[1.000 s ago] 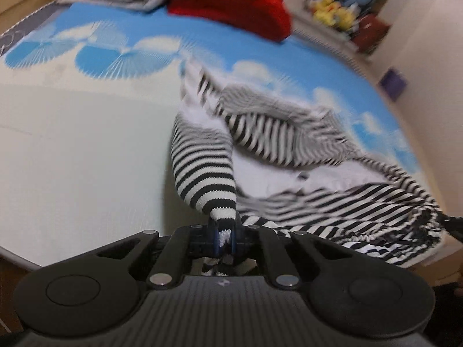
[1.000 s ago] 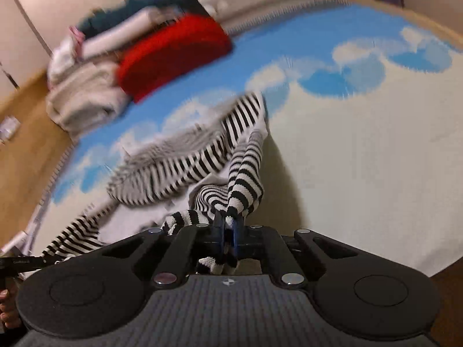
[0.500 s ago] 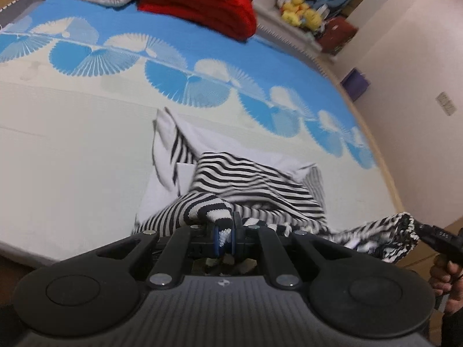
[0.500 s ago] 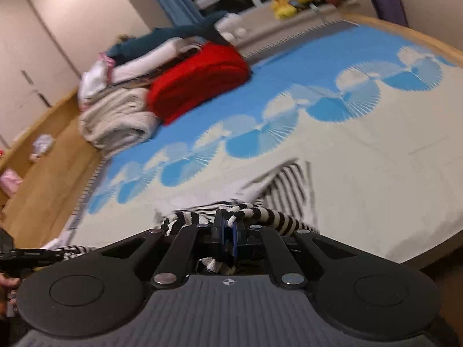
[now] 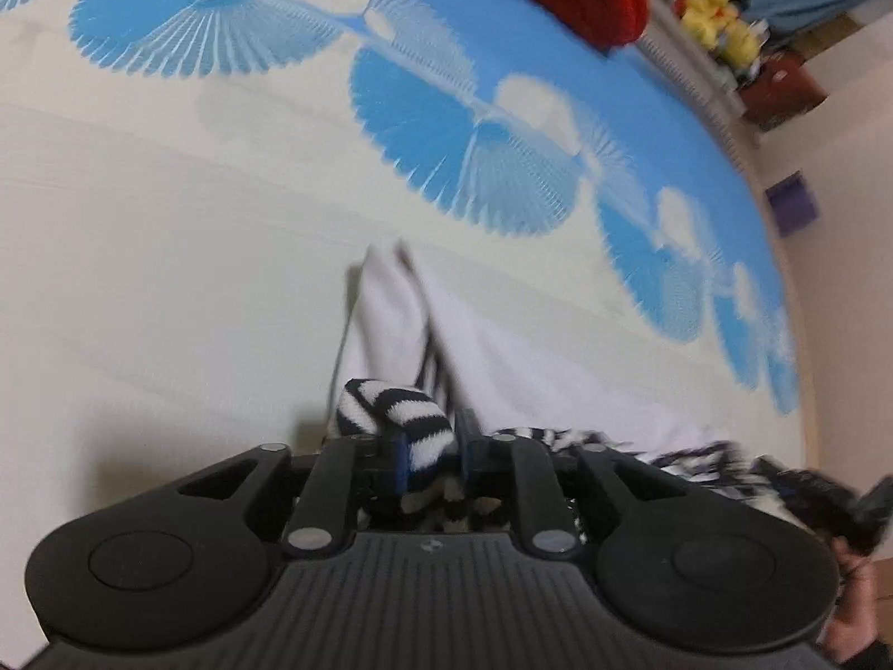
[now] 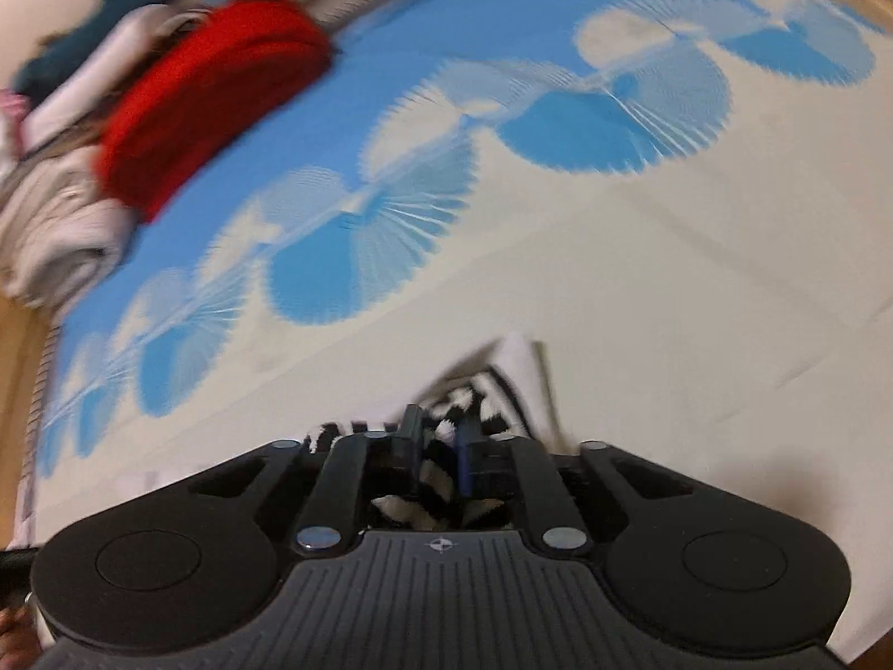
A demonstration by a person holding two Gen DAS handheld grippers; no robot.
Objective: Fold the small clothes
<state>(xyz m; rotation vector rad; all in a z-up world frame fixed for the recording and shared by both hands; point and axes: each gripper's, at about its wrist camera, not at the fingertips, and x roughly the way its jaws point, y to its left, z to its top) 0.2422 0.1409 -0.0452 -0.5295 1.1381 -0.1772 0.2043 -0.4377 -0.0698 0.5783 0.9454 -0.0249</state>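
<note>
Black-and-white striped knit garment [image 5: 390, 407] lies at the near edge of the blue-and-cream bedspread [image 5: 167, 257], apparently folded toward the person. The left gripper [image 5: 432, 446] and right gripper [image 6: 441, 446] have just been opening, cuffs loose between parted jaws, likely releasing them.

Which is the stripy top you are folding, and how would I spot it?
Look at the big bed cover, cream with blue fan shapes. Near its front edge lies the stripy top, black and white with a white inside showing. The folded red blanket and pale pile lie far behind.
</note>
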